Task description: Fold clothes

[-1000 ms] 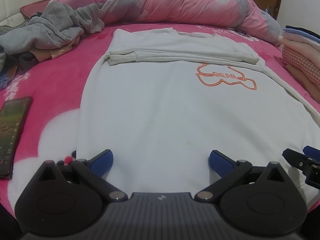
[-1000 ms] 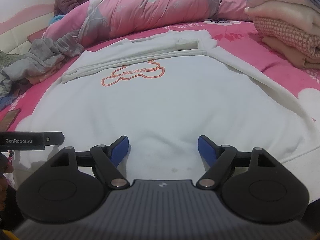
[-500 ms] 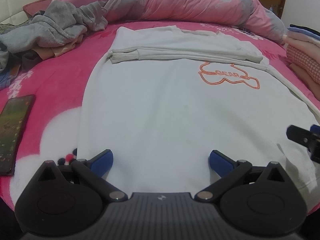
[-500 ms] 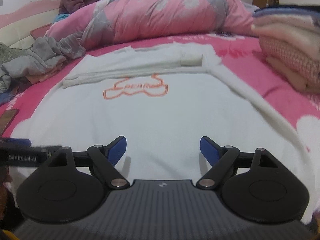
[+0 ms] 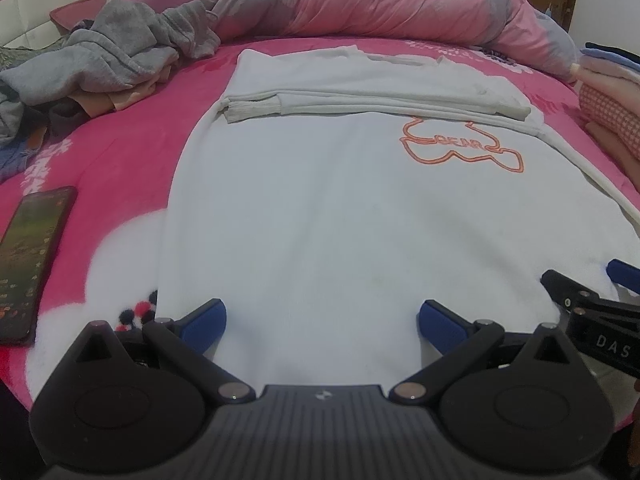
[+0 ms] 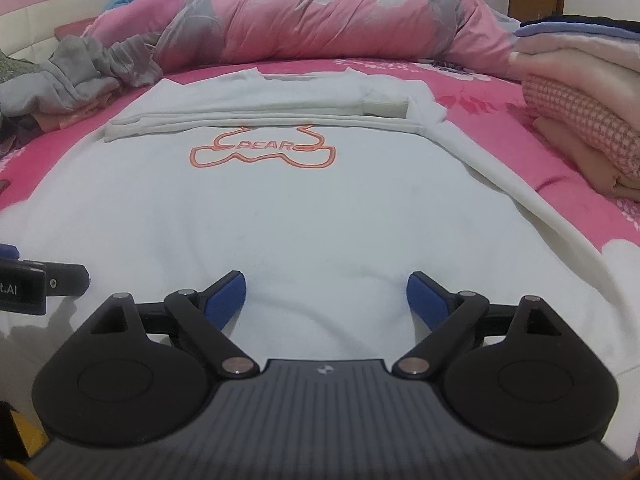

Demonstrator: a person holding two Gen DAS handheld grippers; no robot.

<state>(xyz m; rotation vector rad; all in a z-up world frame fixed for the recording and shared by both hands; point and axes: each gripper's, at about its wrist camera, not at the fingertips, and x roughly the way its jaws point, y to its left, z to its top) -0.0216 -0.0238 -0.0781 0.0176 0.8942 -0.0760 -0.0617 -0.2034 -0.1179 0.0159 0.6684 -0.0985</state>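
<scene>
Since the earlier frames both grippers have sunk closer to the near hem, and the right gripper now shows larger at the left view's edge.

Left wrist view: the left gripper (image 5: 322, 322) has its blue-padded fingers spread wide, holding nothing, poised over the near hem of a white sweatshirt (image 5: 340, 208). The sweatshirt lies flat, front up, on a pink bedspread (image 5: 120, 168), with an orange outline logo (image 5: 460, 150) on the chest and both sleeves folded across the far end. A phone (image 5: 28, 260) lies on the bedspread to the left, partly cut off by the frame. A rumpled grey garment (image 5: 116, 56) sits at the far left, before a pink quilt (image 5: 380, 0). The right gripper (image 5: 600, 292) enters at the right edge, mostly cut off.

Right wrist view: the right gripper (image 6: 326, 300) is likewise wide open and empty above the hem of the white sweatshirt (image 6: 300, 208). The logo reads "BEAR". A stack of folded clothes (image 6: 580, 100) stands on the right, cropped. A black piece of the left gripper (image 6: 48, 280) shows at the left edge.
</scene>
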